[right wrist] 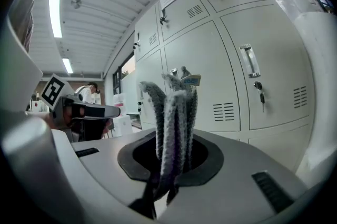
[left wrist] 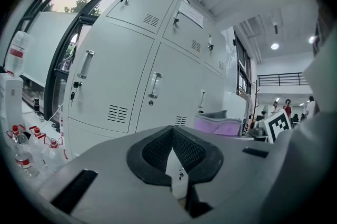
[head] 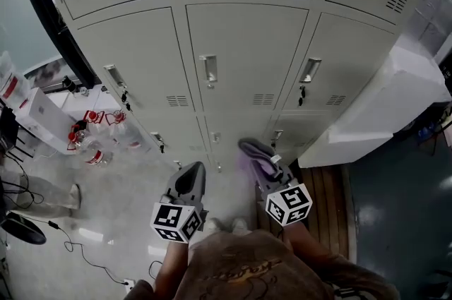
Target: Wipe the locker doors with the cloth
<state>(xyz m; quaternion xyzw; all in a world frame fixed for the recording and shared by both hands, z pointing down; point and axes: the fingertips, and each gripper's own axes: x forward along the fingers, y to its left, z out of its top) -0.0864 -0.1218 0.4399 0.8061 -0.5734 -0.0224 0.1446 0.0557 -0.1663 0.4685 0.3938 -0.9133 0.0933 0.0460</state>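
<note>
Right gripper [right wrist: 171, 157]: jaws clamped on a folded microfibre cloth [right wrist: 174, 112], whose folds stand up out of the pads. Left gripper [left wrist: 174, 157]: jaws drawn in to a narrow slit, nothing between them. Both grippers are held side by side, with the cloth facing the lower row of grey locker doors [head: 247, 51]; no contact with a door is visible. Water bottles [head: 92, 143] stand on the floor to the left.
</note>
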